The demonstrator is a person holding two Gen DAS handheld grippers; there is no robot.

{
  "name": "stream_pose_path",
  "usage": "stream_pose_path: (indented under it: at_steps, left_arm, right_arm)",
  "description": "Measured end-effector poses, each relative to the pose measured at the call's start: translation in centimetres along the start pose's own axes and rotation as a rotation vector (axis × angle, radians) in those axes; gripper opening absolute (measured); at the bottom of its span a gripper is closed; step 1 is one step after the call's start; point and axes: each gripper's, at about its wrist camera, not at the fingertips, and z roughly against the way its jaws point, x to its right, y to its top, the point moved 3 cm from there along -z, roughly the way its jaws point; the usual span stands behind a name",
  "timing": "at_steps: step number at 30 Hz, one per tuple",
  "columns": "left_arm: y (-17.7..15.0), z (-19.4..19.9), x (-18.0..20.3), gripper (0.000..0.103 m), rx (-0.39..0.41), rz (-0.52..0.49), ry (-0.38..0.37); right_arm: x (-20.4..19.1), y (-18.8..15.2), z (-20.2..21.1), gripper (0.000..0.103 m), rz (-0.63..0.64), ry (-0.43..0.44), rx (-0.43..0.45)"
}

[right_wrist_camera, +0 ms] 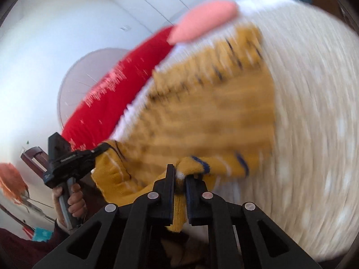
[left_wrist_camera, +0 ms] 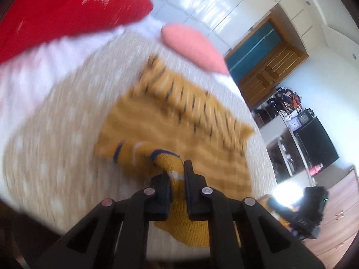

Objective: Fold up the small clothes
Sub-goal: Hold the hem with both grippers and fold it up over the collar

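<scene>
A small mustard-yellow knitted sweater (left_wrist_camera: 170, 121) with navy and white stripes lies on a cream cloth-covered surface (left_wrist_camera: 56, 134). It also shows in the right wrist view (right_wrist_camera: 202, 116). My left gripper (left_wrist_camera: 177, 179) is shut on a striped edge of the sweater. My right gripper (right_wrist_camera: 179, 179) is shut on another striped edge. The left gripper (right_wrist_camera: 99, 150) also shows at the left of the right wrist view, held in a hand and pinching the sweater. Both views are motion-blurred.
A red pillow (left_wrist_camera: 67, 11) and a pink pillow (left_wrist_camera: 193, 44) lie at the far side of the surface. A wooden cabinet (left_wrist_camera: 269, 67), cluttered shelves (left_wrist_camera: 291, 121) and a dark bag (left_wrist_camera: 298, 215) on the wood floor stand to the right.
</scene>
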Motion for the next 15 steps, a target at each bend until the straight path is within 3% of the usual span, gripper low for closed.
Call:
stream_pose_path:
  at_steps: [4,8,12,15]
  left_arm:
    - [6.8,-4.7,2.1,0.010,0.030,-0.089,0.064]
    - [11.9,-11.8,3.4,0.010,-0.002,-0.178,0.225]
    - [14.3,-17.6,2.3,0.013,-0.098,-0.157,0.305]
    - [15.3,-19.9,1.0,0.013,-0.127,-0.097,0.293]
  right_arm:
    - [-0.1,7.3,-2.8,0.009,0.044,-0.039,0.036]
    - [1.9,14.0,-8.3,0.009,0.035,-0.154,0.017]
    - [5.6,17.7,-13.1,0.009,-0.015,-0.277,-0.012]
    - [8.5,19.0,-14.9,0.009,-0.092,-0.294,-0.024]
